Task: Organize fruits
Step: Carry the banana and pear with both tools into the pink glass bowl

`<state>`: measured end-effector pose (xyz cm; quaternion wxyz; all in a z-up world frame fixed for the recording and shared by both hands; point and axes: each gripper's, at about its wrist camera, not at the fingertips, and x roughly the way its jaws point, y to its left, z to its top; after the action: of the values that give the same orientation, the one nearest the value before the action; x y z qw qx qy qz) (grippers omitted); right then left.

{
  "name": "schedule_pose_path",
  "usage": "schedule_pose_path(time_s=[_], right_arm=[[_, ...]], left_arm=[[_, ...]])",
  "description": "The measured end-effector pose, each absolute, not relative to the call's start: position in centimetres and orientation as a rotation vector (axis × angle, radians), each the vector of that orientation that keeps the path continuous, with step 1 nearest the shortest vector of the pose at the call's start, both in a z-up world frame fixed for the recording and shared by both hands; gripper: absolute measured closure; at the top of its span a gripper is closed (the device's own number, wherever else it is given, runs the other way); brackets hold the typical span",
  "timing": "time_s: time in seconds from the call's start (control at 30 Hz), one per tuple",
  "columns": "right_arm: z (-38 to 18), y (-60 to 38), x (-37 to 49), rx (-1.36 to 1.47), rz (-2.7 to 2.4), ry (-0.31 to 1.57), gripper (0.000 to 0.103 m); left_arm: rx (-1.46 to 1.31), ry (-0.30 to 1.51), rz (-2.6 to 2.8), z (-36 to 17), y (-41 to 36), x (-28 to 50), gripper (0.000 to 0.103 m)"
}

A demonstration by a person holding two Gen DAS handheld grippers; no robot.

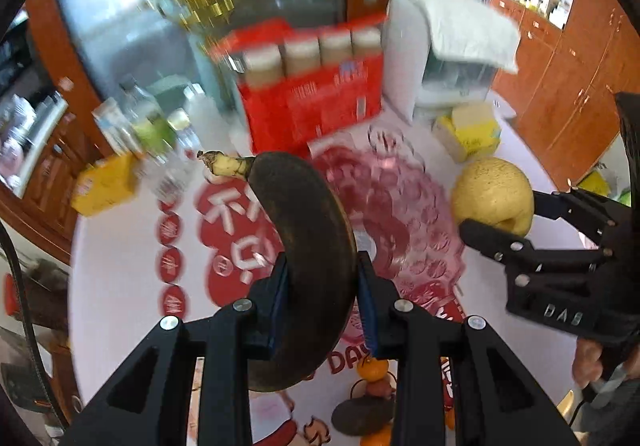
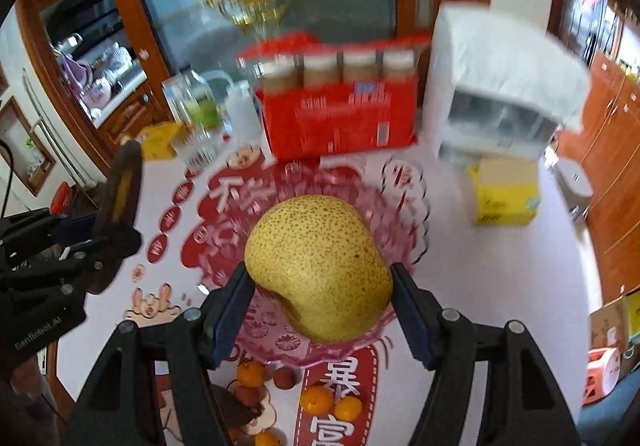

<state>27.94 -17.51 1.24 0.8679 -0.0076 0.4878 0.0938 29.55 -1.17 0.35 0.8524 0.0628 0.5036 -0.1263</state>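
My left gripper (image 1: 322,302) is shut on a blackened banana (image 1: 308,246) and holds it above the table, over the near left side of a pink glass fruit bowl (image 1: 404,206). My right gripper (image 2: 322,306) is shut on a yellow speckled pear (image 2: 320,270) and holds it over the same bowl (image 2: 396,222). The pear (image 1: 494,196) and right gripper (image 1: 500,220) show at the right of the left wrist view. The banana (image 2: 122,186) in the left gripper (image 2: 86,230) shows at the left of the right wrist view. Small oranges (image 2: 316,400) and brown fruits (image 2: 286,378) lie on the table near me.
A red box of jars (image 2: 340,114) stands behind the bowl. A white appliance under a cloth (image 2: 500,86) is at back right with a yellow box (image 2: 506,194) in front. Bottles (image 2: 200,106) and another yellow box (image 1: 106,184) stand at back left. A dark fruit (image 1: 362,416) lies near the oranges.
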Motion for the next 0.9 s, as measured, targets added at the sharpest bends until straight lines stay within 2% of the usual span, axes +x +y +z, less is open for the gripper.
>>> schedule_pose_path(time_s=[0.27, 0.43, 0.67, 0.7, 0.73, 0.77, 0.83, 0.9], right_arm=[[-9.2, -16.5, 30.7, -0.052, 0.168, 1.155, 0.035], [-12.3, -16.3, 31.8, -0.065, 0.168, 1.199, 0.034], [-14.3, -16.0, 32.8, -0.091, 0.185, 1.208, 0.034], [-14.3, -15.9, 32.7, -0.1, 0.183, 1.2, 0.034], [-14.3, -15.9, 32.8, -0.107, 0.177, 1.192, 0.034], [-14.2, -15.8, 32.7, -0.12, 0.167, 1.181, 0.034], [-14.1, -16.0, 32.8, -0.118, 0.174, 1.18, 0.033], [-14.0, -16.3, 32.9, -0.091, 0.194, 1.198, 0.033]], left_arm=[[0.1, 1.235, -0.277, -11.1, -2.4, 33.9, 0.074], [0.145, 1.249, -0.299, -13.7, -3.4, 34.6, 0.073], [0.171, 1.253, -0.324, -14.4, -3.7, 35.2, 0.07], [0.167, 1.25, -0.324, -14.5, -3.6, 35.3, 0.066], [0.165, 1.246, -0.318, -14.4, -3.4, 35.3, 0.055], [0.163, 1.239, -0.302, -14.3, -3.2, 35.4, 0.05], [0.144, 1.227, -0.274, -13.8, -2.5, 35.5, 0.026], [0.11, 1.216, -0.268, -13.3, -1.7, 35.5, 0.023]])
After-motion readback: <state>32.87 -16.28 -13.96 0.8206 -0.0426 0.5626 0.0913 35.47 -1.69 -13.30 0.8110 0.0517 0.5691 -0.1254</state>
